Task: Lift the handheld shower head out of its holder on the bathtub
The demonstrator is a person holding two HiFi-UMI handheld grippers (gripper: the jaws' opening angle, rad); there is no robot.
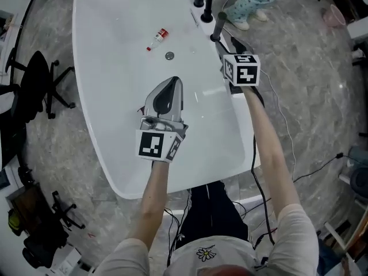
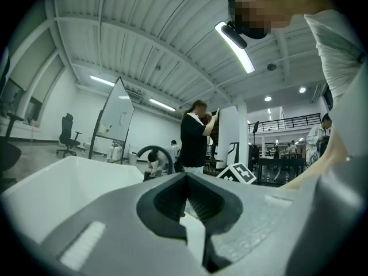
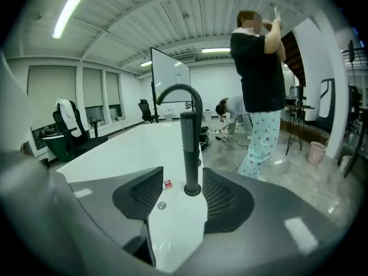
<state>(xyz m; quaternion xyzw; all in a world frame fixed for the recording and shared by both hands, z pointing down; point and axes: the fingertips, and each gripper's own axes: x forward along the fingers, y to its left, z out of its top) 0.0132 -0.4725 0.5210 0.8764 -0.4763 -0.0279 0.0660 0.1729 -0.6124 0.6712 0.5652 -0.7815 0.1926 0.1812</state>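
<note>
While hanging by the bathtub (image 1: pixel 109 114): left gripper (image 1: pixel 173 82) pressed together, empty; right gripper (image 3: pixel 183 183) spread wide, shower head (image 3: pixel 190 137) standing between, untouched.

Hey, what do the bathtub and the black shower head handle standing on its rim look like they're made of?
Bathtub: glossy white, likely acrylic or enamel; its smooth surface shows soft light reflections. Shower head handle: matte black, probably coated metal or plastic; the upper part looks finely ribbed and has hardly any shine.
</note>
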